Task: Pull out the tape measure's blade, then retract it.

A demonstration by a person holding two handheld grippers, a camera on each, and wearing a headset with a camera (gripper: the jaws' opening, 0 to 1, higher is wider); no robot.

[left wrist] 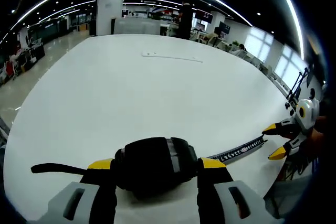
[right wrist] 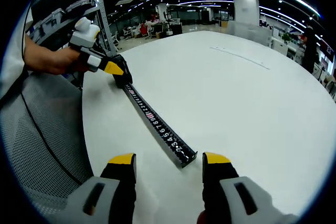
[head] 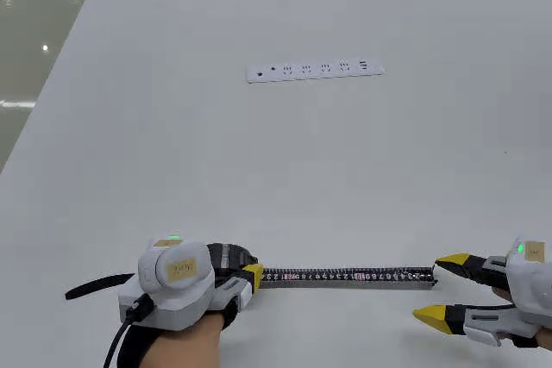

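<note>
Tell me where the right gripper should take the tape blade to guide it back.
Take the blade at its free end, which lies between the open jaws of the right gripper. Come in along its length, from the side away from the case in the left gripper, closing across its width: the strip lies flat on the table, so its edges are probably the easiest hold.
</note>
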